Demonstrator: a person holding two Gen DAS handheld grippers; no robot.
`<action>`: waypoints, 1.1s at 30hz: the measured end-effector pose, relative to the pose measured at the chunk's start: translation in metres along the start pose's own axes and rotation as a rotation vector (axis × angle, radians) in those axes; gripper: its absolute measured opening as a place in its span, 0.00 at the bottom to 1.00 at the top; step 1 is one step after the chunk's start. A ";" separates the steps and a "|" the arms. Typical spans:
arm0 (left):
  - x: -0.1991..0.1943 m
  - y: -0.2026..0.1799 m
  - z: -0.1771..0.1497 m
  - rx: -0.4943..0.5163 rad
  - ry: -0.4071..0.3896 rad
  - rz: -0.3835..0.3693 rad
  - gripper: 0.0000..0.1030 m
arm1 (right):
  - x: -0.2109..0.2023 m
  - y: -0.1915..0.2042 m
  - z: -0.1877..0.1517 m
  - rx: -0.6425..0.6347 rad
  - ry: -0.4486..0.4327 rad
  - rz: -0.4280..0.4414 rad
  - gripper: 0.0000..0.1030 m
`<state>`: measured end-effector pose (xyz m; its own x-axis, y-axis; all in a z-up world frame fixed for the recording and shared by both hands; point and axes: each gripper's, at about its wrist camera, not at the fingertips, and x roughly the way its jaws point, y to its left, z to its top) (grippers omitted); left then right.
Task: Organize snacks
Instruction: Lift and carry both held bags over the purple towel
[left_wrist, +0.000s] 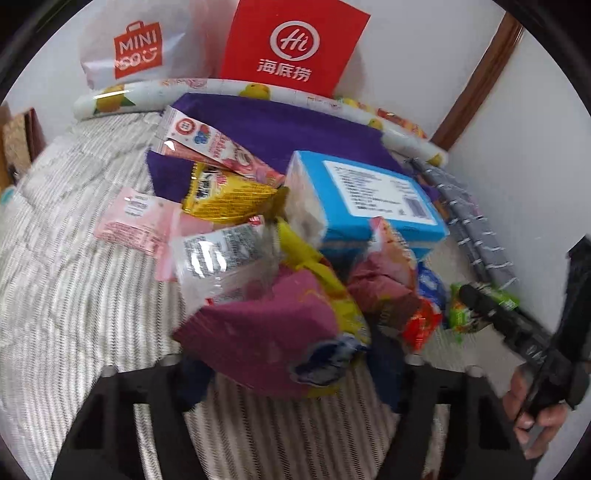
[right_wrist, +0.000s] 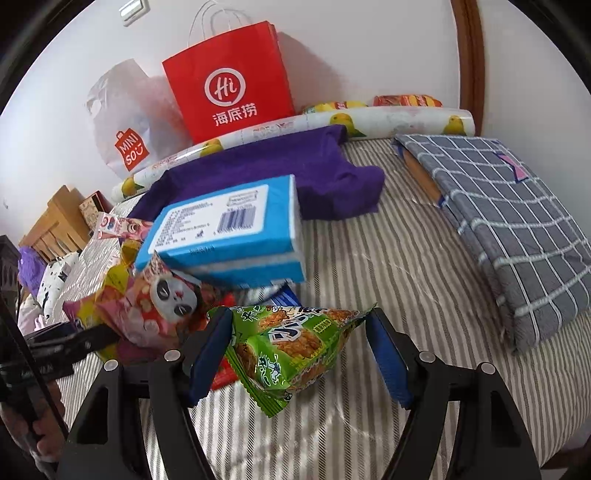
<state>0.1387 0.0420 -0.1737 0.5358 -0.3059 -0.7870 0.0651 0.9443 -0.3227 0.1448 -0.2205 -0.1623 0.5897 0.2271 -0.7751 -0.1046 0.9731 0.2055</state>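
Green snack packet (right_wrist: 291, 347) is clamped in the right tool (right_wrist: 301, 347), maroon snack bag (left_wrist: 266, 332) in the left tool (left_wrist: 291, 373), above the striped bed (right_wrist: 369, 266).

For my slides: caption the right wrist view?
Right gripper closed on a green snack packet above a striped bedspread.

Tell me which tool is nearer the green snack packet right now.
Right. The right tool has the green snack packet between its fingers. The left tool is off to the side, closed on a pink-and-yellow bag in the snack pile.
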 end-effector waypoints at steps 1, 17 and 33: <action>-0.002 0.000 -0.001 -0.003 -0.003 0.007 0.58 | -0.001 -0.002 -0.002 0.003 0.003 0.002 0.71; -0.021 0.005 -0.012 -0.014 -0.028 0.051 0.57 | -0.006 -0.028 -0.053 0.052 0.048 0.029 0.72; -0.064 0.011 -0.010 -0.036 -0.091 0.073 0.56 | -0.031 -0.026 -0.036 0.075 -0.017 0.032 0.52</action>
<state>0.0965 0.0705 -0.1319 0.6122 -0.2229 -0.7586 -0.0062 0.9581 -0.2865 0.1009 -0.2516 -0.1651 0.6008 0.2569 -0.7570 -0.0636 0.9593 0.2751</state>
